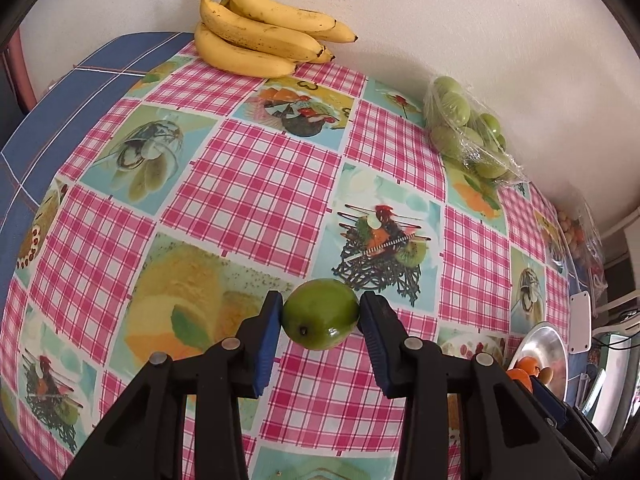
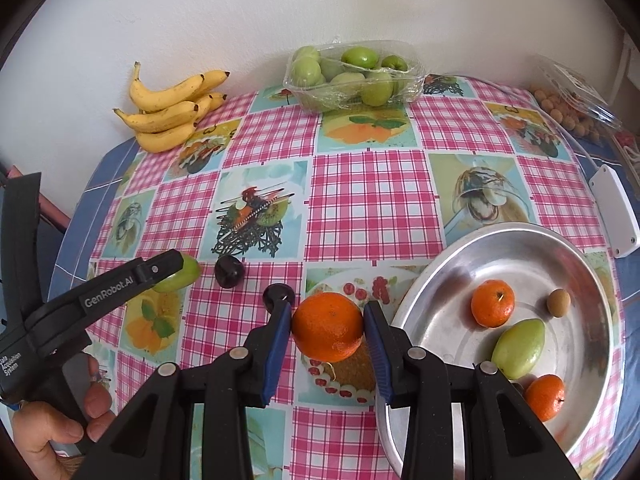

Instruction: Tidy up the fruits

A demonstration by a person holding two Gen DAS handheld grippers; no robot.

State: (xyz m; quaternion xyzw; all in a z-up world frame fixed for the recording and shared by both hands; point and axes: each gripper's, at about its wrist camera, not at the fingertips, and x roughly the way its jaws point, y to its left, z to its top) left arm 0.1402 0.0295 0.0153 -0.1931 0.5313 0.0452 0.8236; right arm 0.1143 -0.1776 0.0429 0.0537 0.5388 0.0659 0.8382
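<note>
My left gripper is shut on a green fruit, held above the checked tablecloth. From the right wrist view the same left gripper shows at the left, with the green fruit in its tip. My right gripper is shut on an orange, just left of the metal bowl. In the bowl lie two small oranges, a green fruit and a small brown fruit. Two dark plums lie on the cloth between the grippers.
A bunch of bananas and a wrapped tray of green fruits stand at the back by the wall. A clear box of small brown fruits and a white device sit at the right. A hand holds the left gripper.
</note>
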